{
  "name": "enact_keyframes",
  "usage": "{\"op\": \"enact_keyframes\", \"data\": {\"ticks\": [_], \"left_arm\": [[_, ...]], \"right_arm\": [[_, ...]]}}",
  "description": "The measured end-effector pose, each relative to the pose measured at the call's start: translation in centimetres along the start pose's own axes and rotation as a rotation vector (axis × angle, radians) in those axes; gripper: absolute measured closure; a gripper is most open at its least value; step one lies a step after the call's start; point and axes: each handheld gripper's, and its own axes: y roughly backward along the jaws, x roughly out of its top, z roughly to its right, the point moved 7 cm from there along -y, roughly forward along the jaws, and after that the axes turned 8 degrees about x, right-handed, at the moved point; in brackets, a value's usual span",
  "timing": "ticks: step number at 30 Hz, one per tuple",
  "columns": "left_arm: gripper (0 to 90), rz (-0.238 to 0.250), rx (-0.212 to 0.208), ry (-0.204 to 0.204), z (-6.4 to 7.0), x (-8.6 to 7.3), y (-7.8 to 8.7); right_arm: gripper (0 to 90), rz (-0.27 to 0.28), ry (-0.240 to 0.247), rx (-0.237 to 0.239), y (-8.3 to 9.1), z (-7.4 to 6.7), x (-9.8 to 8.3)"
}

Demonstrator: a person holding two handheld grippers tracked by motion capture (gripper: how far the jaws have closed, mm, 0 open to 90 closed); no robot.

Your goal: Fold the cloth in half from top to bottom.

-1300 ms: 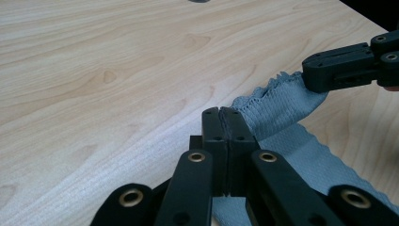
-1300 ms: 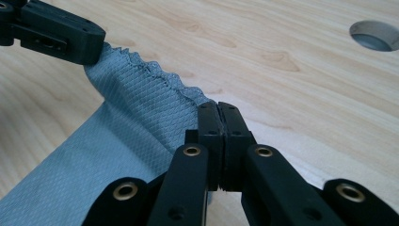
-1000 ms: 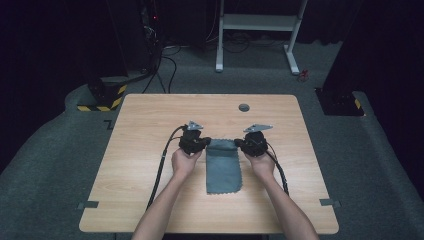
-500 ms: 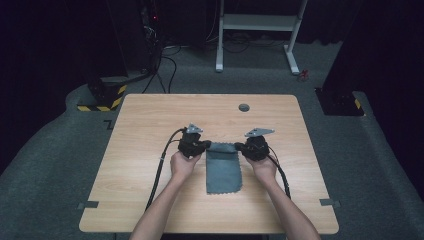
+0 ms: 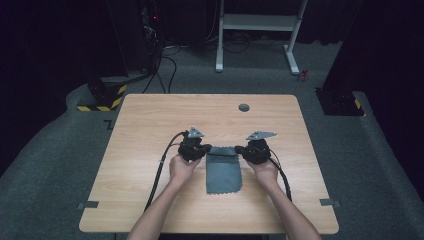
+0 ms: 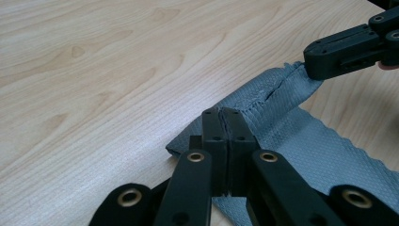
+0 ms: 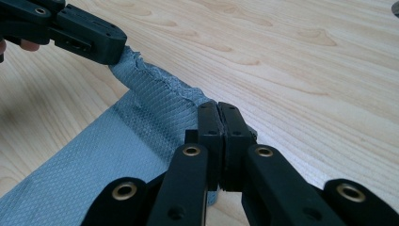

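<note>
- High view: the grey cloth (image 5: 223, 170) lies flat on the wooden table (image 5: 150, 125), nearer the table's near edge than its far edge, about midway between the side edges. The left gripper (image 5: 202, 150) and the right gripper (image 5: 242, 150) each meet a far corner of the cloth.
- Left gripper view: the jaws are pressed together, pinching the cloth's corner.
- Right gripper view: the jaws are likewise closed on the cloth's edge.

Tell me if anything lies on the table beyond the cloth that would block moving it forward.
Nothing visible does. Both tongs, left and right, pinch the grey cloth; bare wood lies ahead, bar a small dark disc near the table's far edge.
</note>
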Motion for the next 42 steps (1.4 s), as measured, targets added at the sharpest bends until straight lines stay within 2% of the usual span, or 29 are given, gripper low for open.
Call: {"op": "enact_keyframes", "data": {"ticks": [3, 4, 9, 18, 29, 34, 37, 42], "left_arm": [[88.9, -0.003, -0.009, 0.007, 0.2, -0.3, 0.0], [88.9, -0.009, -0.007, -0.005, 0.2, -0.4, -0.1], [88.9, -0.012, -0.006, -0.006, 0.3, -0.7, -0.1], [88.9, 0.006, -0.034, 0.033, 0.6, -1.2, 0.4], [88.9, 0.025, -0.056, 0.051, 1.0, -1.6, 1.0], [88.8, 0.025, -0.076, 0.064, 1.3, -2.0, 1.3], [88.9, 0.026, -0.074, 0.031, 1.7, -2.3, 1.5], [88.9, 0.037, -0.091, 0.044, 1.8, -2.4, 1.8]], "right_arm": [[89.0, 0.002, -0.015, 0.011, 0.1, 0.0, -0.3], [88.9, 0.002, -0.016, 0.013, 0.1, 0.0, -0.4], [88.9, 0.002, -0.022, 0.023, 0.1, -0.2, -0.8], [88.9, 0.011, -0.010, 0.038, 0.5, -0.6, -0.8], [88.9, 0.025, -0.017, 0.062, 1.1, -1.0, -1.1], [88.8, 0.031, -0.006, 0.073, 1.4, -1.3, -1.3], [88.9, 0.030, -0.001, 0.081, 1.6, -1.5, -1.5], [89.0, 0.025, 0.014, 0.081, 2.0, -2.0, -1.7]]}}
